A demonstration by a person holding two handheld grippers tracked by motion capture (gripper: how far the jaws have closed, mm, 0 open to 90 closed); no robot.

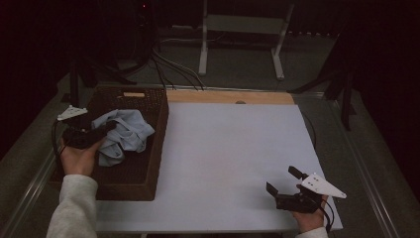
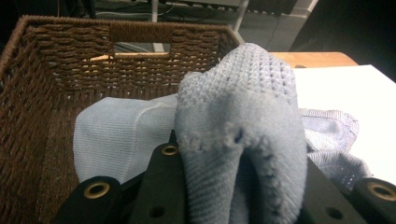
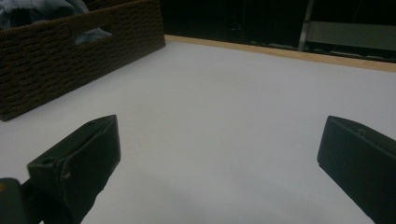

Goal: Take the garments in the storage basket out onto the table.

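Clenched on a crumpled pale blue knitted cloth [image 2: 243,135], left gripper [image 1: 94,135] lifts it inside the brown wicker basket [image 1: 157,144] at the table's left edge, not yet out; right gripper [image 1: 285,183] waits, released.

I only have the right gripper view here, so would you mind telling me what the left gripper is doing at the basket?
Observer: The left gripper is shut on the light blue cloth, which bunches up between its jaws inside the wicker basket.
Operator: Thank you. Is all of the cloth inside the basket?
Observer: In the high view, yes: it lies within the walls, toward the far half.
Operator: And where does my right gripper sit on the table?
Observer: The right gripper is at the near right corner of the white table top, jaws wide apart with nothing between them.
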